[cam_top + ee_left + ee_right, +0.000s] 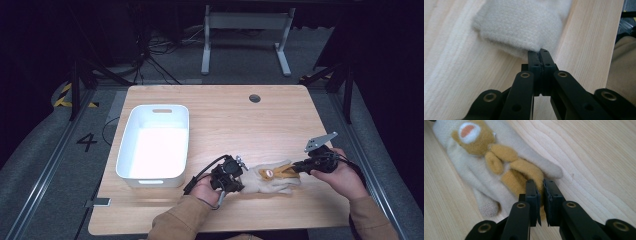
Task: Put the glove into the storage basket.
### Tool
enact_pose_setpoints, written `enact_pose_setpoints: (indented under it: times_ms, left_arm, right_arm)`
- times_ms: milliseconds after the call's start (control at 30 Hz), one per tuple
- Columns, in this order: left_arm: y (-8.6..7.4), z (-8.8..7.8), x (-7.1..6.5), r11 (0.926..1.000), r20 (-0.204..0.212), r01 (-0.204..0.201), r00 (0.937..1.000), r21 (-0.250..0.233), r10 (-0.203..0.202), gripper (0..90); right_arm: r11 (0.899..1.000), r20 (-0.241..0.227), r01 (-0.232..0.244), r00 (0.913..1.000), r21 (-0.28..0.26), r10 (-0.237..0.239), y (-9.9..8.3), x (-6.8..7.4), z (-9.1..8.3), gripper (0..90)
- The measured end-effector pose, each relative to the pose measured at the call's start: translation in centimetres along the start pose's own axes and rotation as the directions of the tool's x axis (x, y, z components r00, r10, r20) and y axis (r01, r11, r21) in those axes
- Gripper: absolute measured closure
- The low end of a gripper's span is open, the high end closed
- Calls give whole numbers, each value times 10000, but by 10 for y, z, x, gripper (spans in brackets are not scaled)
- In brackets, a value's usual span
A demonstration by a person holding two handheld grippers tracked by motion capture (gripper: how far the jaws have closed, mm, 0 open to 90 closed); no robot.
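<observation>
The wooden table (225, 120) is seen from above its near edge by the high view, faced forward and down, far enough that the whole top is taken in. The cream glove (272, 179) near that edge is viewed at very close range by both gripper views: its plain cuff end (519, 25) from the left, its orange-patterned finger end (499, 162) from the right.
</observation>
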State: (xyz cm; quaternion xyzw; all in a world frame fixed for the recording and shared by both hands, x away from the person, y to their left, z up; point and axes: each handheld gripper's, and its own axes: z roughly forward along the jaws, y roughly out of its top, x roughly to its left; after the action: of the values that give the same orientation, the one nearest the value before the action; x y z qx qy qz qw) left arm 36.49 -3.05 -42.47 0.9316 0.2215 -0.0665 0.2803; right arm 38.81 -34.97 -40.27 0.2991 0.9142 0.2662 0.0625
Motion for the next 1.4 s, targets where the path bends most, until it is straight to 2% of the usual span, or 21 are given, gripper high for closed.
enact_pose_setpoints:
  times_ms: [100, 133, 333, 600, 767, 933, 1033, 1100, 1200, 1400]
  left_arm:
    - [1, -6, 0, 9997, 59, 82, 9999, -225, -81, 900]
    - [1, -9, 0, 9995, -6, -20, 10000, -304, 20, 900]
    - [3, -20, 1, 9974, 36, -56, 10000, -716, 59, 900]
    - [7, -31, 2, 9940, 382, -77, 9992, -1093, 120, 900]
    - [11, -32, 1, 9911, 840, -185, 9960, -1315, 297, 900]
    - [14, -26, -1, 9925, 855, -311, 9955, -1185, 414, 900]
    - [12, -16, 4, 9955, 833, -88, 9964, -943, 167, 900]
    - [11, -10, 8, 9971, 854, 82, 9963, -756, -17, 900]
    - [10, -3, 10, 9986, 712, 25, 9975, -521, 12, 900]
    - [7, -2, 11, 9995, 238, -34, 9997, -309, 42, 900]
  right_arm:
    - [10000, 116, -74, 9999, -29, 74, 0, 1, -6, 825]
    - [10000, 174, -78, 9998, -63, 79, 1, 2, -9, 825]
    - [9996, 309, -262, 9992, -117, 265, 2, 6, -23, 834]
    - [9989, 598, -412, 9973, -223, 425, 1, 15, -42, 836]
    - [9977, 831, -553, 9948, -386, 583, -2, 19, -56, 837]
    - [9960, 935, -769, 9923, -445, 808, -4, 20, -67, 836]
    - [9956, 810, -907, 9924, -249, 924, -5, 17, -60, 836]
    - [9953, 804, -963, 9922, 96, 953, -6, 14, -50, 835]
    - [9948, 766, -950, 9928, 363, 920, -6, 12, -38, 834]
    - [9947, 730, -973, 9928, 335, 947, -8, 7, -25, 831]
